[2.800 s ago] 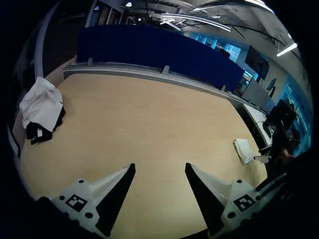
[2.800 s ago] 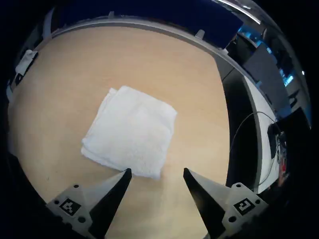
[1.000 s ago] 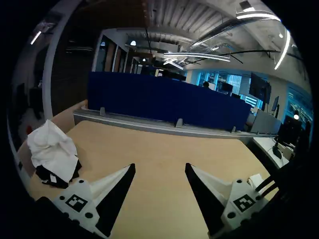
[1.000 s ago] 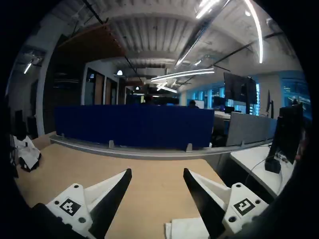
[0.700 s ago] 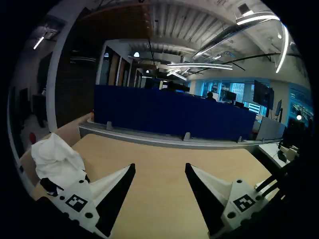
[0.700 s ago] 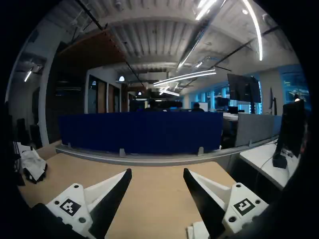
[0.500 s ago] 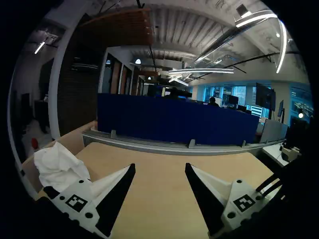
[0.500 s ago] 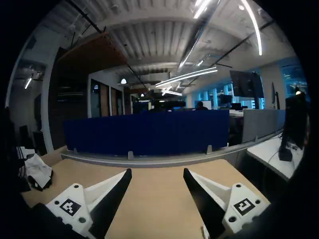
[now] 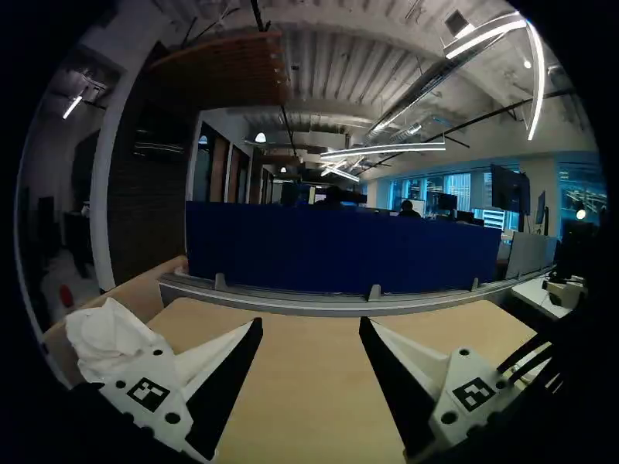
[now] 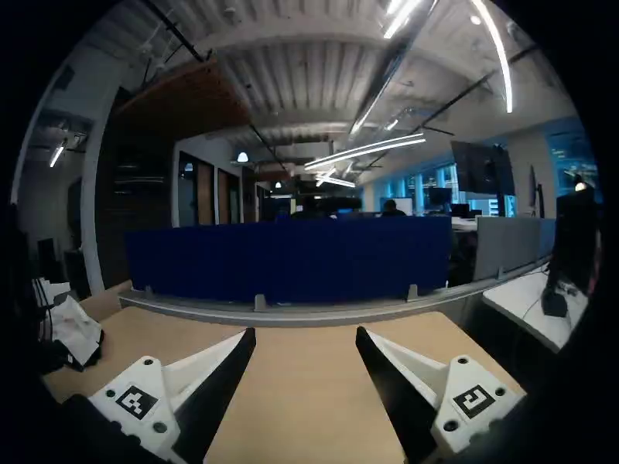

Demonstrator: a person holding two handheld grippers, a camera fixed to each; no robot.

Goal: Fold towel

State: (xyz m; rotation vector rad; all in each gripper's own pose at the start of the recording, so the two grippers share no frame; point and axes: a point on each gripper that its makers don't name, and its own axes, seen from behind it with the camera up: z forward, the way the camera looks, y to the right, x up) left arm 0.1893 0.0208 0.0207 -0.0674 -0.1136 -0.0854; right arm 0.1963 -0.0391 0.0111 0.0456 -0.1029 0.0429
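Towel, a crumpled white one (image 9: 108,340), is lying near the table's left edge. It is sitting left of my left gripper's (image 9: 310,320) left finger and partly hiding behind it. In the right gripper view I'm seeing it (image 10: 76,329) well off to the left of the right gripper (image 10: 305,330), heaped on something dark (image 10: 58,357) that I can't make out. Both pairs of fingers are standing spread wide and gripping nothing, apart from the towel. Bare wooden table (image 9: 309,387) is showing between them and stretching on ahead of the fingertips. There a grey rail (image 9: 309,300) is running along the table's far edge, with a blue partition (image 9: 340,247) rising just behind it. Right of the right gripper's fingers, a dark gap is separating the table from a white desk (image 10: 526,298) carrying a dark monitor (image 10: 576,232).
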